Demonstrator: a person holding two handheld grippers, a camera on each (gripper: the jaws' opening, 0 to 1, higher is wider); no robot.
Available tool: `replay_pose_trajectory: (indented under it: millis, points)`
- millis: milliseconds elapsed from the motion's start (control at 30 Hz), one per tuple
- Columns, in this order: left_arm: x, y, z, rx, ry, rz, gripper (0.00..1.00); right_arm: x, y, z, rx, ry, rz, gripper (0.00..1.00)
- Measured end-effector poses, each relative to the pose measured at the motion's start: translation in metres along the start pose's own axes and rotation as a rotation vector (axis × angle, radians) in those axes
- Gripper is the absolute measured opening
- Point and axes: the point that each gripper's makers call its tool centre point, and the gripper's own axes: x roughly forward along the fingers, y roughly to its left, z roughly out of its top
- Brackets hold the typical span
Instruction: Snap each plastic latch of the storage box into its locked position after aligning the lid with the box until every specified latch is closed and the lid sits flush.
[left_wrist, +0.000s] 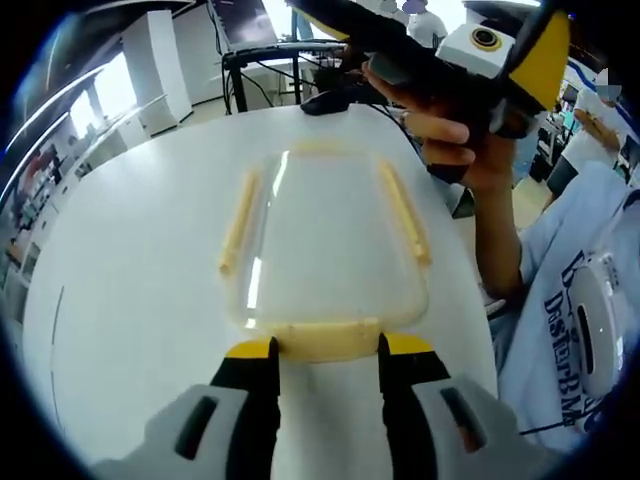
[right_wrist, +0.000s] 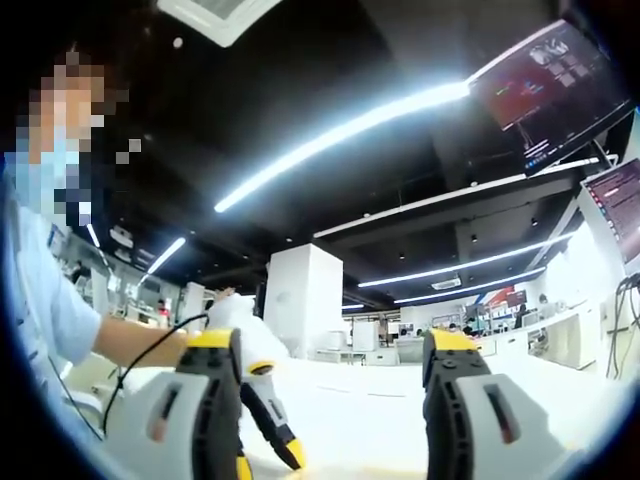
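Nearest in the left gripper view: left hand-held gripper (left_wrist: 326, 352), jaws apart, yellow tips set at either end of the near cream latch (left_wrist: 327, 340) of the storage box (left_wrist: 325, 235). Cannot tell whether the tips touch the latch. Box resting on the white desk (left_wrist: 130, 300), clear lid (left_wrist: 325, 220) on top. From left to right over the lid: long cream latch (left_wrist: 238, 222) along the left edge, bare clear middle, matching latch (left_wrist: 405, 210) along the right edge. Cannot tell from here whether the latches are snapped down. Above and right of the box, a person's hand (left_wrist: 465, 140) gripping the right hand-held gripper (left_wrist: 330, 20), raised clear of the desk, its jaw state hidden. Pale printed shirt (left_wrist: 570, 300) at far right.

Nearest in the right gripper view: right hand-held gripper (right_wrist: 334, 345), jaws wide apart, nothing between them, aimed up toward the ceiling lights (right_wrist: 340, 135). Left hand-held gripper (right_wrist: 270, 410) low between the jaws, over the white desk (right_wrist: 350, 400). Wall screens (right_wrist: 545, 90) at upper right.
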Motion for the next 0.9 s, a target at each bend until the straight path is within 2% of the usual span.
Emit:
replay_pose_trajectory:
  millis: [900]
  points:
    - [-0.008, -0.0089, -0.0098, -0.004, 0.009, -0.001, 0.38, 0.0009, 0.0024, -0.0019, -0.006, 0.009, 0.005, 0.73]
